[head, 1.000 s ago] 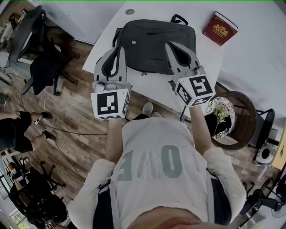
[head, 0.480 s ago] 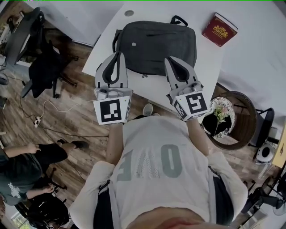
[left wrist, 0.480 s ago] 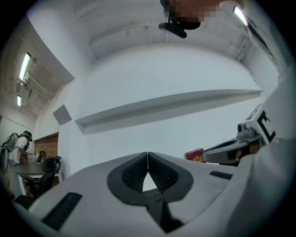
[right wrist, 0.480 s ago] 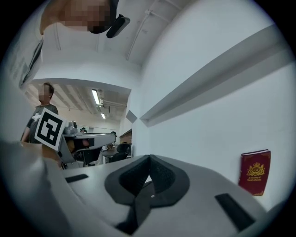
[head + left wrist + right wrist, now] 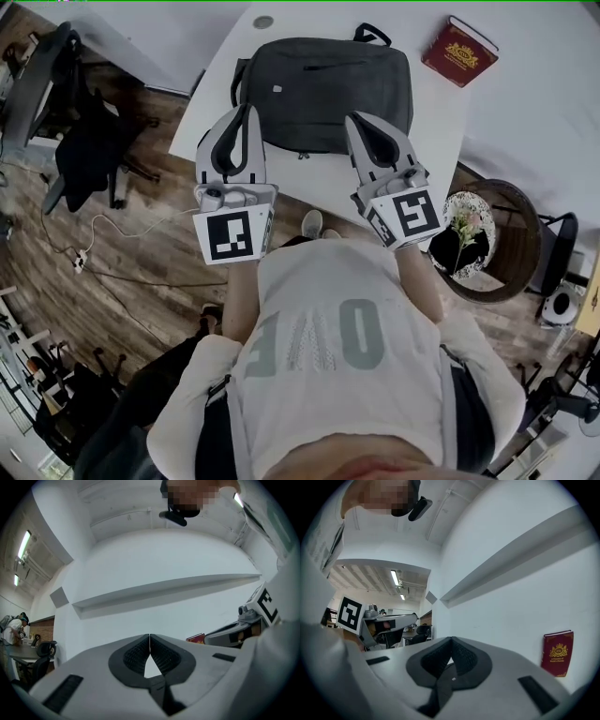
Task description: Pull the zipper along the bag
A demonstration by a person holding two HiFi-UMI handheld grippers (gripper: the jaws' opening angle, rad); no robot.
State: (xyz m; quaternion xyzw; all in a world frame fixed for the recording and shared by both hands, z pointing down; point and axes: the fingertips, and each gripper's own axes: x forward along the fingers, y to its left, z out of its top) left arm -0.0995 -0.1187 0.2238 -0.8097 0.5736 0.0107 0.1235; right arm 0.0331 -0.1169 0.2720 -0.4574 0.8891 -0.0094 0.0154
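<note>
**Head view.** Dark grey bag [image 5: 323,89] lies flat on white table [image 5: 441,117], handle on its far side. A small tab [image 5: 302,155] shows at the bag's near edge; too small to say for sure it's the zip pull. Left gripper [image 5: 246,111] & right gripper [image 5: 354,119] are held side by side, well apart, both pointing away from the person toward the bag. Their tips overlap the bag's near part in the pic; contact can't be told. Each carries a cube w/ square markers at the rear: left cube [image 5: 232,234], right cube [image 5: 408,216]. Red book [image 5: 459,52] lies on the table right of the bag, apart from it. A round brown basket [image 5: 511,272] w/ flowers [image 5: 466,234] stands on the wood floor [image 5: 141,253] by the table's right. Dark office chair [image 5: 84,141] at left.

**Left gripper view.** Jaws together, ribbed pads [image 5: 138,652] meeting at the tips, nothing btwn them. Beyond: white wall [image 5: 154,555], the red book low at right, the right gripper at the right edge.

**Right gripper view.** Jaws together, tips meeting, nothing clamped. The red book stands out at lower right against the wall; the left gripper w/ its marker cube shows at left; ceiling lights [image 5: 396,578] further off
</note>
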